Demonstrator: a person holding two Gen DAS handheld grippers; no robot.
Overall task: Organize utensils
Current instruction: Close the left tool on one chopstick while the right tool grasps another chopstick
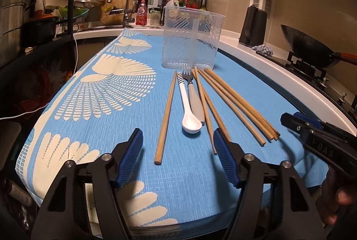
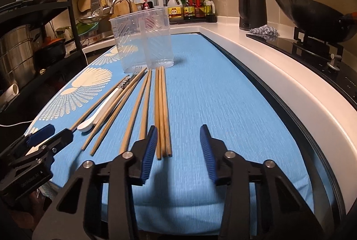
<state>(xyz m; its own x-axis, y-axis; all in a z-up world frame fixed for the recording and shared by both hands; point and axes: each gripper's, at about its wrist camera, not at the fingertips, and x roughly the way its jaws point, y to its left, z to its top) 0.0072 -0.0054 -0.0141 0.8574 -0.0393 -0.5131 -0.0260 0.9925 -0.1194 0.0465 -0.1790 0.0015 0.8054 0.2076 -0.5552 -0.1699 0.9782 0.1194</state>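
Blue cloth [image 1: 200, 177] bears chopsticks [image 1: 236, 101], spoon [image 1: 186, 106], fork [image 1: 194, 94].

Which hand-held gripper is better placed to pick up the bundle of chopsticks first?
Probably the right hand-held gripper: its open jaws hover empty at the near ends of the bundled chopsticks. The left hand-held gripper faces the single chopstick and spoon.

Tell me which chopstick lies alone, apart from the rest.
The single chopstick left of the white spoon. The spoon and fork separate it from the others, which lie bunched together on their right.
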